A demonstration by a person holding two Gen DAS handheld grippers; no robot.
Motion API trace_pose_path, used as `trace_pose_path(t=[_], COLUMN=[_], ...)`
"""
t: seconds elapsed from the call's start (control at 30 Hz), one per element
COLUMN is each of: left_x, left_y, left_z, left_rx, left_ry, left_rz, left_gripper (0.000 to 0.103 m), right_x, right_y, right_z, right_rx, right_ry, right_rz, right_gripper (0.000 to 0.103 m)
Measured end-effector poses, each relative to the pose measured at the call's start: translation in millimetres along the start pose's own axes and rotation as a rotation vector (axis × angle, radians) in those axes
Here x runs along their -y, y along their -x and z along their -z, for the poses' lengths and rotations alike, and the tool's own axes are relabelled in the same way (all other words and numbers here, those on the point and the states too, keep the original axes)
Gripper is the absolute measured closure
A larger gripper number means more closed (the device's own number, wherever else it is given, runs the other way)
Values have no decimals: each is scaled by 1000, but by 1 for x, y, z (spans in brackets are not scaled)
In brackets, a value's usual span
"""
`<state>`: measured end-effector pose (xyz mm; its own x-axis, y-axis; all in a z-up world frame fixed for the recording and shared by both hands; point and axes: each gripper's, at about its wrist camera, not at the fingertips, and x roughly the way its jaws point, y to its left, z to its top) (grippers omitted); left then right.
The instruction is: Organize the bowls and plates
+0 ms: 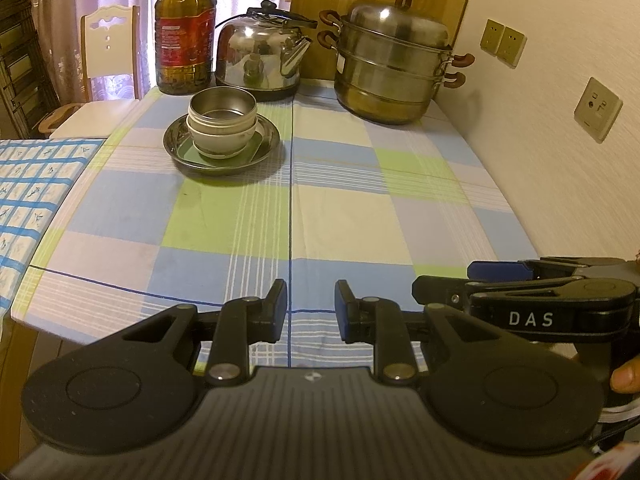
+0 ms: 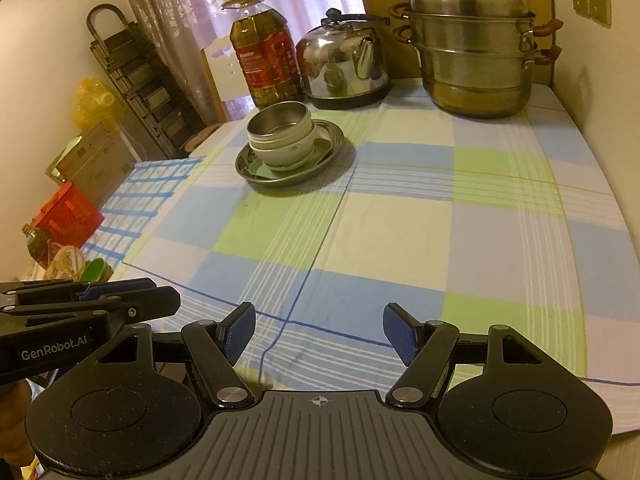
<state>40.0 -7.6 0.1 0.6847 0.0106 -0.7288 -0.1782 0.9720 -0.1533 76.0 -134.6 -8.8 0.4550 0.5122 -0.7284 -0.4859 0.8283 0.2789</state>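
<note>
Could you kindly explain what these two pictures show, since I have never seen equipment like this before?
A person holds a hand tool with two fingers in each hand, and each tool carries a camera looking forward. One picture comes from the left gripper, the other from the right gripper; both are open and hold nothing. On the checked tablecloth sits a metal plate with stacked bowls on it. Behind stand an oil bottle, a kettle and a steamer pot.

Left gripper (image 1: 311, 310) and right gripper (image 2: 319, 334) side by side (both parted, empty).
</note>
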Motion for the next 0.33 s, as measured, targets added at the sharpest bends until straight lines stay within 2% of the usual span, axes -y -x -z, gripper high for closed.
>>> trace_pose_path(t=[0.33], left_x=[-1], left_y=[-3], left_z=[-3], left_rx=[3], left_ry=[10], left_rz=[-14], left_gripper=[77], right_x=[2], right_y=[-4], right_z=[-3], right_rx=[-6], right_ry=[3], right_rz=[-8], right_gripper=[32])
